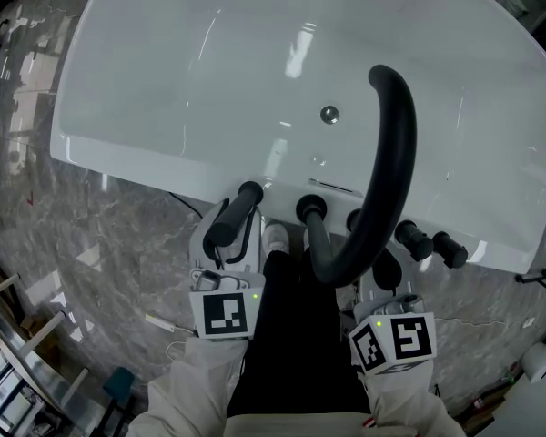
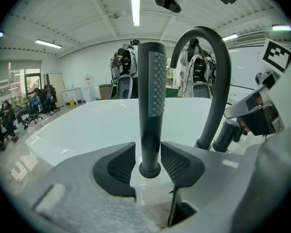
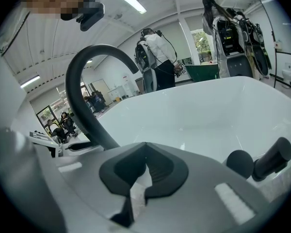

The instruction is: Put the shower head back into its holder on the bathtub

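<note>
White tub [image 1: 164, 107] ahead: at its near rim the shower head [image 2: 152, 106] stands upright in its holder [image 2: 150, 171], between your left gripper's [image 2: 149, 153] released jaws. Your right gripper [image 3: 144, 152] is clenched, empty.

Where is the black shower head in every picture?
Head view: lower left of middle, the shower head stands upright on the bathtub rim.
Left gripper view: dead centre, inside the open left tool.
Right gripper view: not in it.
Shared landmark: the curved black spout.
</note>
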### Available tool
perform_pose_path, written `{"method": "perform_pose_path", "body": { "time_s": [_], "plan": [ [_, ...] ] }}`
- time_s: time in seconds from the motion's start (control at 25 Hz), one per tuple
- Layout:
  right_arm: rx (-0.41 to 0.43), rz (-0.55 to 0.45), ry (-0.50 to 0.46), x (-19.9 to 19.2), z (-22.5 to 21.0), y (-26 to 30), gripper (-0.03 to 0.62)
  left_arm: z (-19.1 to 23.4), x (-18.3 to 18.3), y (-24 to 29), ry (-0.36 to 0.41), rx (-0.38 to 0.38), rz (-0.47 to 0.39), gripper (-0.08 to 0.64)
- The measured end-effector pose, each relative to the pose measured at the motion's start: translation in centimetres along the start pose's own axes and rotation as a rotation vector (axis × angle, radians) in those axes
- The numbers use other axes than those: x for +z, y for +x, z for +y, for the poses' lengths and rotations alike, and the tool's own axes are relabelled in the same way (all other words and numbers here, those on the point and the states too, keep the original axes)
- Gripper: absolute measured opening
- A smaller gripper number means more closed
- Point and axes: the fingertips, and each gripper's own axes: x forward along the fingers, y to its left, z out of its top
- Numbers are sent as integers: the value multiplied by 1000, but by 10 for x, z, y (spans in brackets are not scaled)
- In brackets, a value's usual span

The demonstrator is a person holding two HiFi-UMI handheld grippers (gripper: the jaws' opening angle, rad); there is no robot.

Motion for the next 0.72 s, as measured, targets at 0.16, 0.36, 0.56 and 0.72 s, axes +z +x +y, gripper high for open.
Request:
{"method": "perform_pose_path", "body": {
  "time_s": [0.16, 0.36, 0.56, 0.72],
  "plan": [
    [-4, 0, -5, 1, -3, -2, 6, -1, -6, -2, 16, 3, 13, 172],
    [-2, -16, -20, 12, -3, -7, 6, -3, -3, -13, 21, 7, 11, 172],
    [1, -46, -43, 36, 8, -29, 6, -4, 14, -46, 21, 12, 6, 170],
    [14, -103, -65, 66, 14, -35, 6, 1, 41, -58, 25, 20, -35, 169]
  ]
}}
